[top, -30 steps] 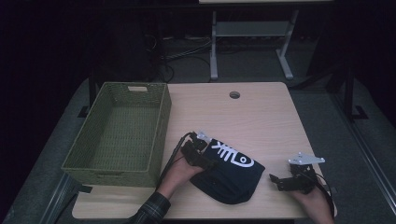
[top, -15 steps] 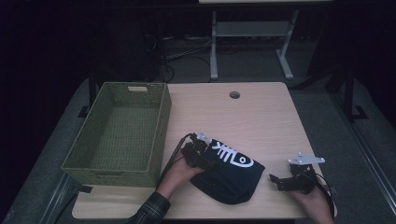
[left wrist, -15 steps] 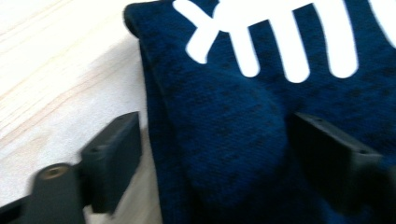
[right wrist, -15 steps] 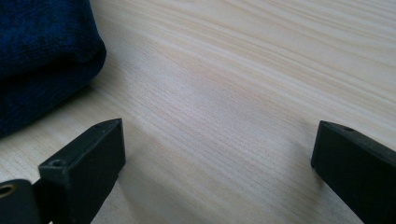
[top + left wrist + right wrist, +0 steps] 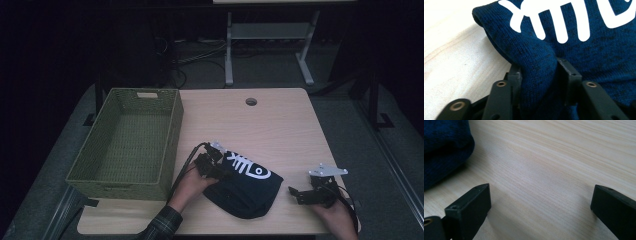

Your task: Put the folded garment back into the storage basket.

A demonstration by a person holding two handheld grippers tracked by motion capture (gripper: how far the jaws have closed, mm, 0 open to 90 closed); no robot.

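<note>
Navy knitted cloth, a folded garment (image 5: 245,187) with a white fish-skeleton print, lies on the near part of the wooden table (image 5: 280,125), just right of the green woven basket (image 5: 125,142) and apart from it; the left gripper (image 5: 222,172) sits at the garment's upper left edge, and its jaws have just been closing, with a bunched fold of the knit (image 5: 539,75) between them; in the left gripper view the fabric bulges up between the two black jaws, whose pads press into it from both sides, so the fold is pinched; the person's left hand (image 5: 187,182) wraps the gripper body, a plaid sleeve (image 5: 162,225) behind it; the right gripper (image 5: 295,192) rests low over bare wood to the right of the garment, near it but not touching, jaws spread wide with nothing between them; in the right gripper view the garment's rounded edge (image 5: 444,150) lies at the upper left, beyond the left-hand jaw; the basket stands at the table's left edge
</note>
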